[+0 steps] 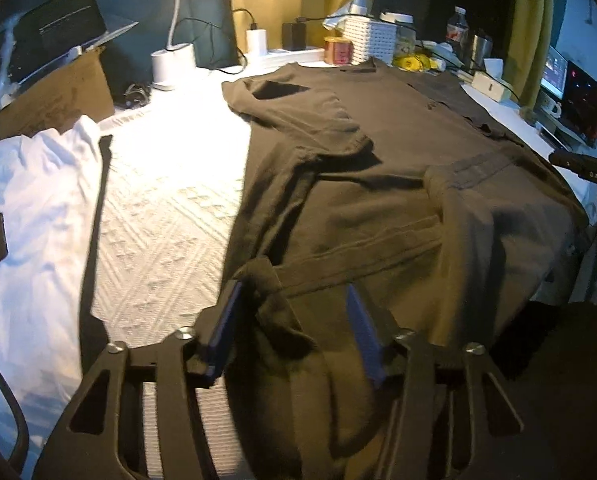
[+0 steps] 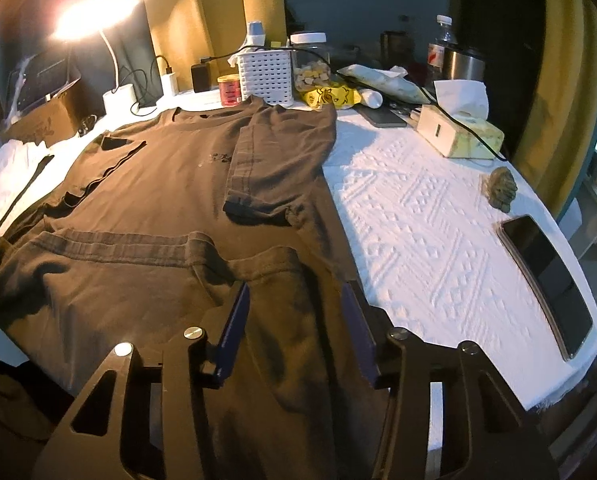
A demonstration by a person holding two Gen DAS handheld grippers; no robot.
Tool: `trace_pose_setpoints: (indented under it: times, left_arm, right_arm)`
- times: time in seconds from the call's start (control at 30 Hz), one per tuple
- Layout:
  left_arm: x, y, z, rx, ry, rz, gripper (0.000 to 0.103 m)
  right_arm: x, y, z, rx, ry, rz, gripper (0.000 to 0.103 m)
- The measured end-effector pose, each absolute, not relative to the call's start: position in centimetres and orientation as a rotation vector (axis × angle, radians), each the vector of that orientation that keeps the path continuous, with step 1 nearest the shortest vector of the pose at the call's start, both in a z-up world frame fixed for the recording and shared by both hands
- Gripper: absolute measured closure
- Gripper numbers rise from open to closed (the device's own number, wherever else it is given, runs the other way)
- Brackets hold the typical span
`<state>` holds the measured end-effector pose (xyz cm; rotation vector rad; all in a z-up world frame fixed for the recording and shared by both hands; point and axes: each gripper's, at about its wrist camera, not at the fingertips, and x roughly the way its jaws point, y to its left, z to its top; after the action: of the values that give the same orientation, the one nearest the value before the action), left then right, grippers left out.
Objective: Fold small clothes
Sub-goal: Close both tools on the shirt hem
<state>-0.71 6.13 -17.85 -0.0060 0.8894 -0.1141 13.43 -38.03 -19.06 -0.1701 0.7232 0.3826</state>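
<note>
Shirt (image 1: pixel 378 152), a dark brown tee, is being laid out flat on the white textured tablecloth (image 1: pixel 170 216), neck toward the far clutter, both sleeves already turned in over the body, and the bottom hem is being doubled up toward the middle. The near fold is being straddled at its two corners: the left gripper (image 1: pixel 294 316) is being held over the left corner with a bunched lump of cloth sitting between its blue pads, and the right gripper (image 2: pixel 294 312) is being held over the right corner near the shirt's edge. Both sets of fingers are being kept at a middling gap, partly closed, with fabric lying between them, but a firm pinch isn't being shown, so no real hold is being claimed. For this step to go well, probably both layers of the fold should be getting caught at each corner, the two corners should be getting carried evenly so the fold line stays straight, and the right sleeve cuff (image 2: pixel 238 196) shouldn't be getting dragged out. Off to the sides, a white garment (image 1: pixel 30 208) and a phone (image 2: pixel 546 280) are being left alone.
</note>
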Motion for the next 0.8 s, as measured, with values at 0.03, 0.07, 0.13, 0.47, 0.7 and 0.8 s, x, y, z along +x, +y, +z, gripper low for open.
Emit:
trace_pose_setpoints:
  times: [0.03,0.07,0.13,0.47,0.7,0.8]
  left_arm:
    - [-0.6,6.0,-18.1,-0.002,0.9,-0.115,0.059]
    - [-0.5,5.9,-18.5,0.001,0.913,-0.111,0.059]
    - [-0.5,5.9,-18.5,0.0,0.899,-0.112,0.059]
    - [-0.9,5.3,-18.2,0.016,0.873,-0.127,0.097]
    - [-1.4,5.8,-16.3,-0.008,0.818,-0.126,0.097]
    - [-1.5,6.0,-15.6,-0.027,0.791,-0.11,0.097]
  right_arm:
    - [13.5,-38.2,-19.2,-0.165,0.727,0.383,0.066]
    - [13.5,-38.3,-19.2,-0.161,0.73,0.384,0.067]
    - [13.6,-38.5,-19.3,-0.152,0.733,0.387,0.067]
    - [14.4,-37.6,-20.7,-0.136,0.774,0.422,0.067]
    - [16.3,-36.7,-21.8,-0.143,0.789,0.428,0.067]
    - [16.3,-36.0,-21.6,-0.168,0.783,0.437,0.095]
